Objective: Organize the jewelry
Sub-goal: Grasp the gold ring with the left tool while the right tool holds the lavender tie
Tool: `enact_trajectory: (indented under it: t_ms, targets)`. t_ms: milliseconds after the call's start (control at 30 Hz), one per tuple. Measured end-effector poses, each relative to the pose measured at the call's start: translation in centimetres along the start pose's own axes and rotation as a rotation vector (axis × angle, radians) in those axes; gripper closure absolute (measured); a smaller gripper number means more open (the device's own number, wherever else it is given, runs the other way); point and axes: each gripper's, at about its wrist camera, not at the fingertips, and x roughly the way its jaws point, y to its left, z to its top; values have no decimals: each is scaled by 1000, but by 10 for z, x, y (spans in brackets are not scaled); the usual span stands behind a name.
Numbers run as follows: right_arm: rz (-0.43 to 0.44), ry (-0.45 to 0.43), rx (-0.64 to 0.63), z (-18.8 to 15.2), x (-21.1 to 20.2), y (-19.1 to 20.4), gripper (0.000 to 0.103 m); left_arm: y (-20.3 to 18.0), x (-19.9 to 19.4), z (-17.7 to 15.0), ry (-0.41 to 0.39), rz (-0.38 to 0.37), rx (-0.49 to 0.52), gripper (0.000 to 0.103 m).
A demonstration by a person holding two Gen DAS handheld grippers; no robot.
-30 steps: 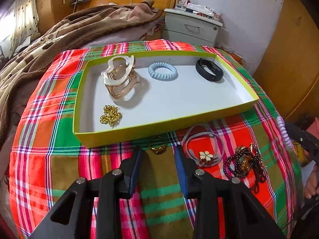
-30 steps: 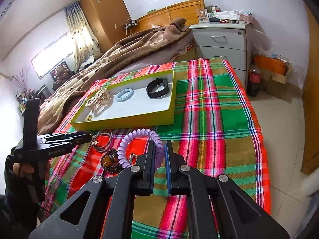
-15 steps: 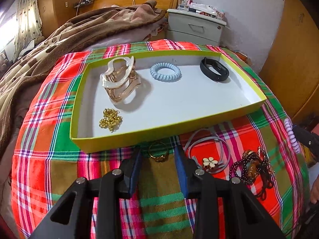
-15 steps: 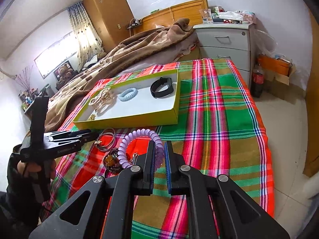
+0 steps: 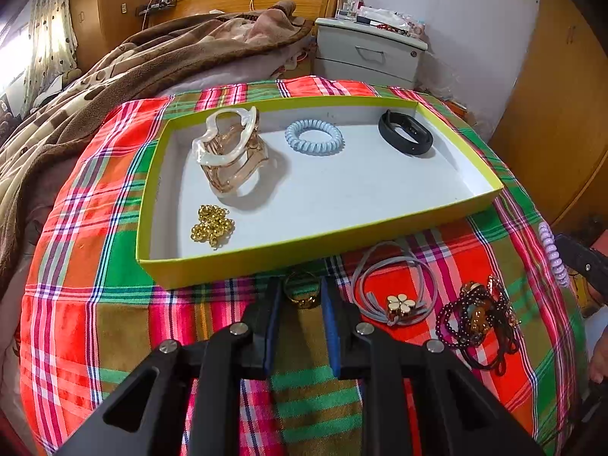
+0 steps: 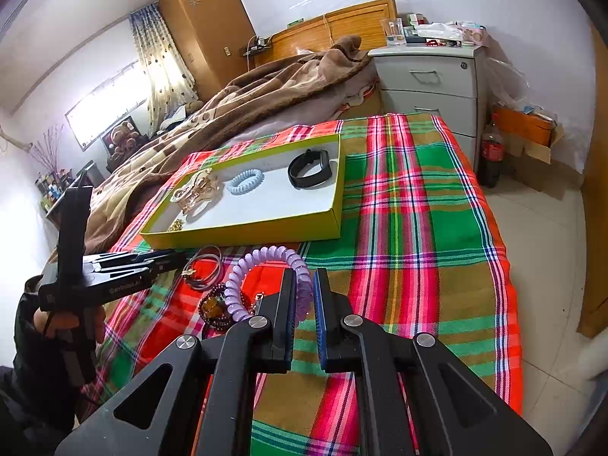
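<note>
A yellow-green tray (image 5: 243,258) on the plaid cloth holds a clear hair claw (image 5: 228,152), a blue coil tie (image 5: 314,137), a black band (image 5: 405,137) and a gold chain (image 5: 212,225). My left gripper (image 5: 300,292) is open around a gold ring (image 5: 302,293) lying in front of the tray. A grey flower hair tie (image 5: 395,285) and dark bead bracelets (image 5: 477,321) lie to its right. My right gripper (image 6: 304,288) is shut on a purple coil tie (image 6: 262,266) and holds it above the cloth, right of the beads.
A brown blanket (image 5: 114,76) is heaped behind the tray. A grey nightstand (image 6: 429,83) stands at the bed's far corner. The tray (image 6: 243,233) has bare white floor in its middle and right part. The cloth's right edge drops to a tiled floor (image 6: 543,266).
My left gripper has moved forward until its fingers sit on both sides of the gold ring. My right gripper has lifted slightly, still holding the purple coil tie.
</note>
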Motion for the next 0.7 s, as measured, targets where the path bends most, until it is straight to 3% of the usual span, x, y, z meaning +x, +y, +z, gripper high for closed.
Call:
enact_trajectory:
  t_ms: [700]
  targets:
    - [-21,-28,-31,17,-7,23,94,6,-45,3,-91,-24,23,81]
